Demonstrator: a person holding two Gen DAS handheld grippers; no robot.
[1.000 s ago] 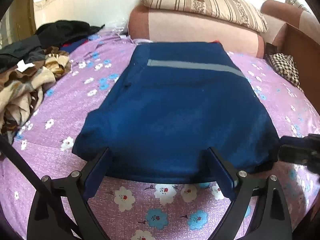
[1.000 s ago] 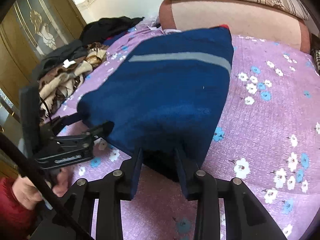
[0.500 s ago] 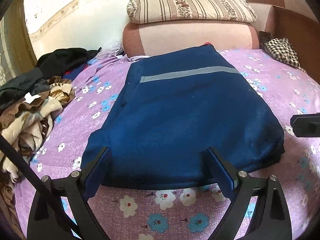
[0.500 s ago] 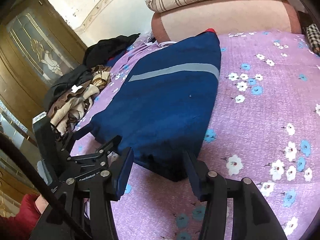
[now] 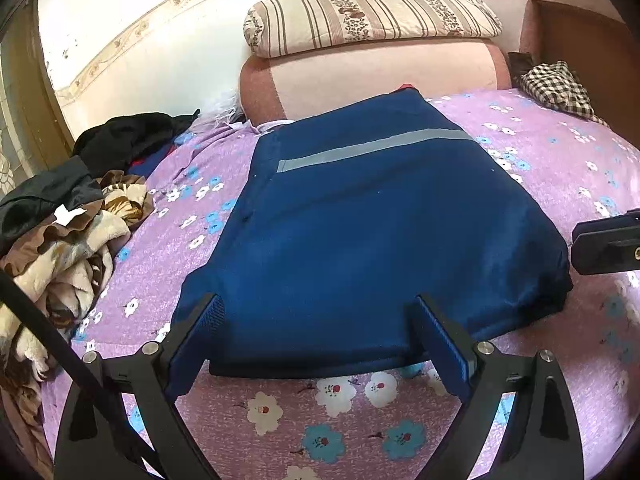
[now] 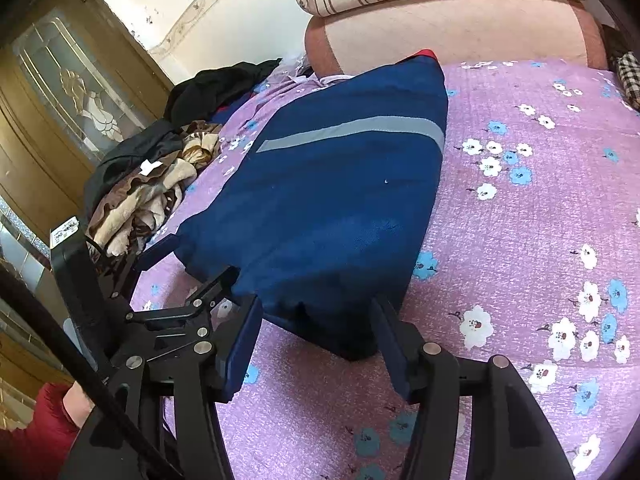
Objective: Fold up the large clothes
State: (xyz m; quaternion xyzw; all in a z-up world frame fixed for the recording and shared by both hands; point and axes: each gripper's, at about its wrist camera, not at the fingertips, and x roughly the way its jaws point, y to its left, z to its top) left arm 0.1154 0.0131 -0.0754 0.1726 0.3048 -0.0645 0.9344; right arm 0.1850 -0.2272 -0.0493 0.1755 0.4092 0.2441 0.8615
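Bed with purple floral sheet [image 5: 560, 168], which fills most of both my wrist views; at its head, a pink-and-cream bolster [image 5: 372, 76] with a striped pillow [image 5: 368, 14] lying on top of it; folded navy garment [image 5: 360, 240] lying flat in the middle of the sheet, one grey stripe [image 5: 372, 148] running across its far part, the far edge close to the bolster and a scrap of red showing just behind it; on the sheet's left side, a heap of brown-and-cream and black clothes [image 5: 68, 224], apart from the garment; a checked cloth [image 5: 556, 84] at the far right corner; a wooden door with patterned glass [image 6: 76, 92] past the heap, seen from my right wrist; my left gripper [image 5: 320, 344], both fingers spread wide at the garment's near edge with nothing between them, whether the tips touch the fabric I cannot tell; my right gripper [image 6: 316, 340], likewise spread wide at the garment's near right corner, grasping nothing; the left tool also shows in the right view, beside the garment's near left corner, held by a hand [image 6: 76, 404] in a red sleeve
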